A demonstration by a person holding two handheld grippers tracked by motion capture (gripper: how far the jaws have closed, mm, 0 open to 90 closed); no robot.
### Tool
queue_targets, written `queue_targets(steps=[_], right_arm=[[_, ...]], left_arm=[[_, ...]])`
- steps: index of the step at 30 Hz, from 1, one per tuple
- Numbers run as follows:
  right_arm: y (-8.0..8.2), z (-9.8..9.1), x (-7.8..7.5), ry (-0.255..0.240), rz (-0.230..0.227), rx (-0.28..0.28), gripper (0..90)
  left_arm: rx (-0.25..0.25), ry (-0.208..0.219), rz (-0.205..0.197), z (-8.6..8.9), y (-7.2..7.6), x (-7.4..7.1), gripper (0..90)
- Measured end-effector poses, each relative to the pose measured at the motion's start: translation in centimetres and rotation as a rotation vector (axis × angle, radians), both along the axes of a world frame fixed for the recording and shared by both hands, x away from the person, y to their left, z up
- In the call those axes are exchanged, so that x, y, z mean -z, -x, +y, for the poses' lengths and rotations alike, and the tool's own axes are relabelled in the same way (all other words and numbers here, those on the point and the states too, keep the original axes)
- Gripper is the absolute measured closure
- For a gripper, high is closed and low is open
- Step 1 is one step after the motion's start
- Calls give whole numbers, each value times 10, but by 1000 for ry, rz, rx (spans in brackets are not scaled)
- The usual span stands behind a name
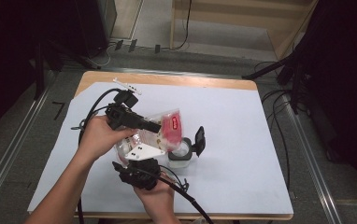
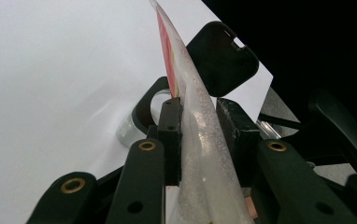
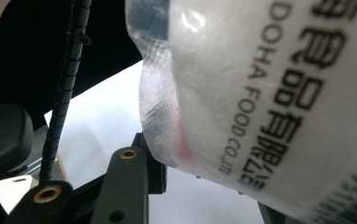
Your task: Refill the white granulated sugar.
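Left gripper (image 2: 197,126): your jaws pinch the bag (image 2: 200,140) edge.
Right gripper (image 1: 141,161): you can't tell its grip.
Jar (image 1: 181,156): open, touching the bag; bare table (image 1: 242,140) to its right.

The middle of the frame is crowded: the bag (image 1: 160,133) hangs between the left hand-held gripper (image 1: 154,126) and the right hand-held gripper (image 1: 139,163), and the jar (image 1: 181,154) with its raised black lid (image 1: 198,140) stands just right of them, touching the bag's lower edge. The white surface (image 1: 242,140) lies bare across the right half, along the upper edge and at lower left. Cables (image 1: 186,191) trail over the lower middle.
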State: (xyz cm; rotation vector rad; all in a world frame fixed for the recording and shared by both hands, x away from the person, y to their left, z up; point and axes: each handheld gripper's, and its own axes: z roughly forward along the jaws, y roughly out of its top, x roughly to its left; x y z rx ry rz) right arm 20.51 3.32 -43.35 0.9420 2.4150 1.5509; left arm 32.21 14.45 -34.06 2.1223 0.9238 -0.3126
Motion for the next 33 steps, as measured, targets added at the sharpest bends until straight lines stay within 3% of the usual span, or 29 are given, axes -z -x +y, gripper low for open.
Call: queue_targets(steps=[33], right_arm=[[0,0,0,-13,6,-5,644]], left_arm=[[-1,-3,-2,0,1,-1,723]])
